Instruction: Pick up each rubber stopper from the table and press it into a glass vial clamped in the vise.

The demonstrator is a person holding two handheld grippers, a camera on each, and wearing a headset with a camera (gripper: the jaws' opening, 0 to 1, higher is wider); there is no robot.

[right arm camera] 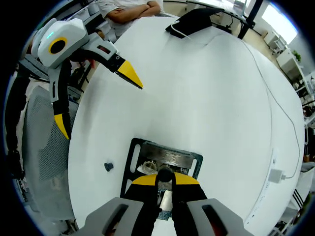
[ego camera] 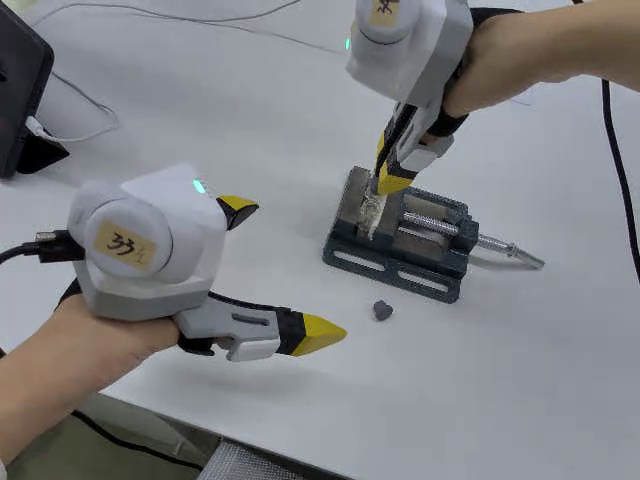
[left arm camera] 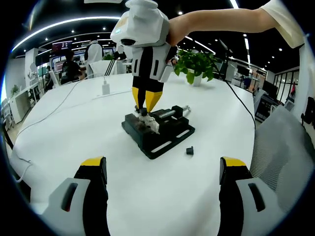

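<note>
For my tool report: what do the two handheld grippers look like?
Both the left gripper and the right gripper have white and grey plastic bodies, black fingers with pointed yellow tips, and a small green light. Each carries a yellowish sticker; the left one reads 33. A black cable leaves the left body. The person's right arm has a pale short sleeve.
</note>
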